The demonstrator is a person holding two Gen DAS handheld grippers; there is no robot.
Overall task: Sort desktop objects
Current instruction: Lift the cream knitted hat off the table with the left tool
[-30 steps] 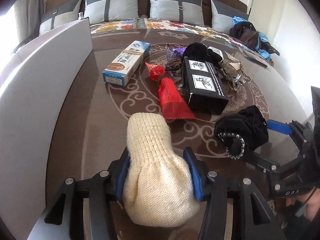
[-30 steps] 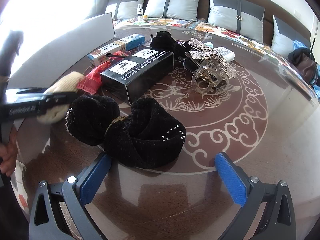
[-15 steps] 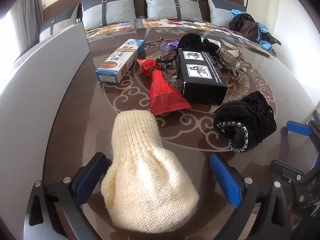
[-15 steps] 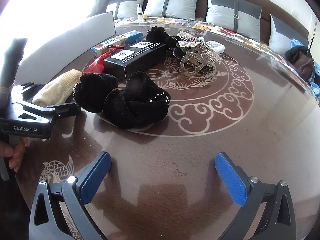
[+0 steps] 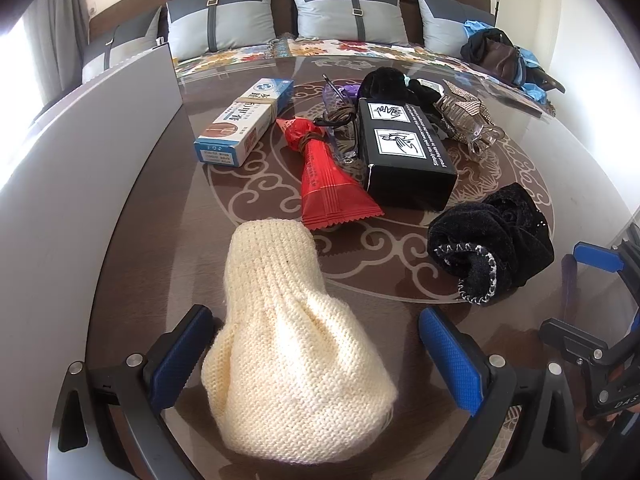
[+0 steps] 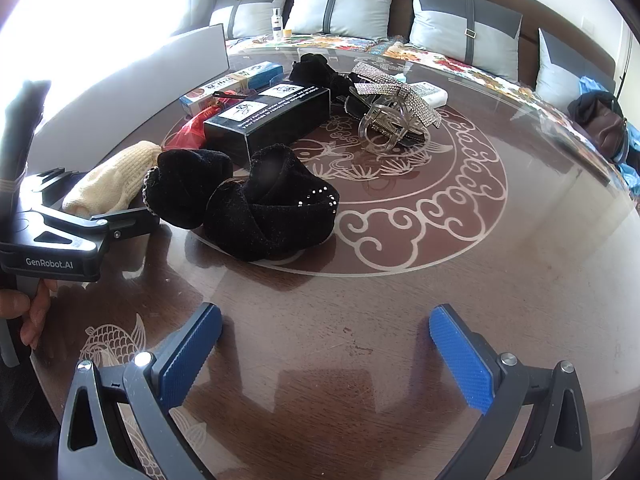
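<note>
A cream knitted pouch (image 5: 288, 340) lies on the round glass-topped table (image 5: 136, 240), between the wide-apart blue pads of my left gripper (image 5: 316, 356), which is open and does not press on it. The pouch (image 6: 108, 184) also shows at the left of the right wrist view. A black velvet scrunchie (image 5: 492, 248) lies to its right; in the right wrist view the scrunchie (image 6: 256, 204) sits beyond my right gripper (image 6: 326, 356), which stands open over bare table. Further back lie a black box (image 5: 404, 152), a red wrapper (image 5: 328, 184) and a blue-white carton (image 5: 244, 120).
A rhinestone hair claw (image 6: 392, 112) and more dark items lie at the back of the table. A grey panel (image 5: 80, 152) runs along the left edge. A sofa with grey cushions (image 5: 344, 12) stands behind. A hand (image 6: 28, 316) holds the left gripper's handle.
My left gripper's jaws have let go of the cream pouch and spread wide, leaving it on the table. The right gripper has drawn back from the black scrunchie.
</note>
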